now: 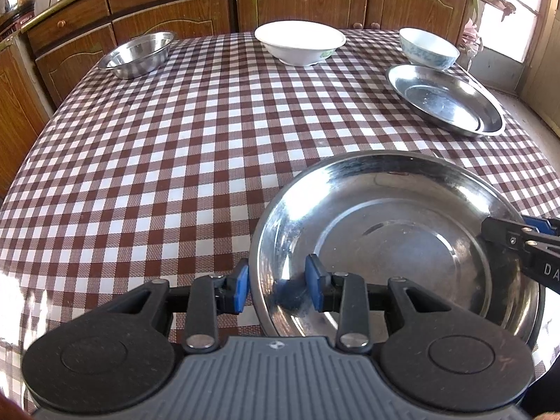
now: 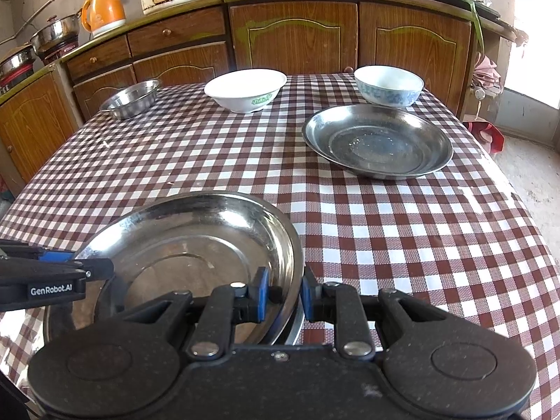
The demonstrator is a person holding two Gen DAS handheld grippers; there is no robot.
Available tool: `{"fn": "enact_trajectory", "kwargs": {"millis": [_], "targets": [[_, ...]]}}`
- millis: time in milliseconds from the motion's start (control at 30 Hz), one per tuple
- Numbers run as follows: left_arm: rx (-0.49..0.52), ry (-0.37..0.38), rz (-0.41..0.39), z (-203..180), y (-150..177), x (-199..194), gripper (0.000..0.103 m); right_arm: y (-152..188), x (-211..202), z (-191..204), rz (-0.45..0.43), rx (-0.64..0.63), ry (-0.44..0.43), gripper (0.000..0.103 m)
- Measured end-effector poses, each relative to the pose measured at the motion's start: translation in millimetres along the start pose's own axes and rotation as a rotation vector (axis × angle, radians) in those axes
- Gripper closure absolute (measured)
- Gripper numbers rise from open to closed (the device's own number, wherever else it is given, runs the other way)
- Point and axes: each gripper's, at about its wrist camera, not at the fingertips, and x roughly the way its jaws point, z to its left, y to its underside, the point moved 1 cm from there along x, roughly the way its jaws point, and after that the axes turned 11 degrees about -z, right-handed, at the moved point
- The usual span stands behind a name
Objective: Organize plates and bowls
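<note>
Near steel plate (image 1: pixel 395 241) sits at the near edge of the checked tablecloth (image 1: pixel 175 140), its right side looking tipped up; left gripper (image 1: pixel 278 288) straddles its left rim, pads either side, whether pressing I cannot tell; right gripper (image 2: pixel 284 295) is clamped on the right rim. Well beyond: second steel plate (image 2: pixel 378 141), patterned bowl (image 2: pixel 388 85) just behind it, white bowl (image 2: pixel 245 89), small steel bowl (image 2: pixel 131 99).

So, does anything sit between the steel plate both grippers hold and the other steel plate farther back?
Nothing visible. Only bare checked tablecloth lies between the held plate and the far plate. The blue-patterned bowl stands behind the far plate, off that path.
</note>
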Motion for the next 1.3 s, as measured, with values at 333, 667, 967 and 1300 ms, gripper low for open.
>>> {"fn": "enact_trajectory", "kwargs": {"millis": [333, 667, 967, 1300], "targets": [[0.024, 0.003, 0.021, -1.9, 3.8, 3.1, 0.067, 0.9, 2.7, 2.1, 0.002, -0.021, -0.002, 0.073], [0.004, 0.019, 0.014, 1.9, 3.0, 0.1, 0.063, -3.7, -3.1, 2.4, -0.026, -0.071, 0.009, 0.047], [-0.031, 0.021, -0.006, 5.3, -3.8, -9.1, 0.056, -13.3, -12.8, -4.5, -0.078, -0.041, 0.013, 0.04], [-0.077, -0.001, -0.034, 8.6, -16.5, -21.6, 0.034, -21.1, -20.0, -3.4, -0.108, -0.022, 0.0, 0.037]]}}
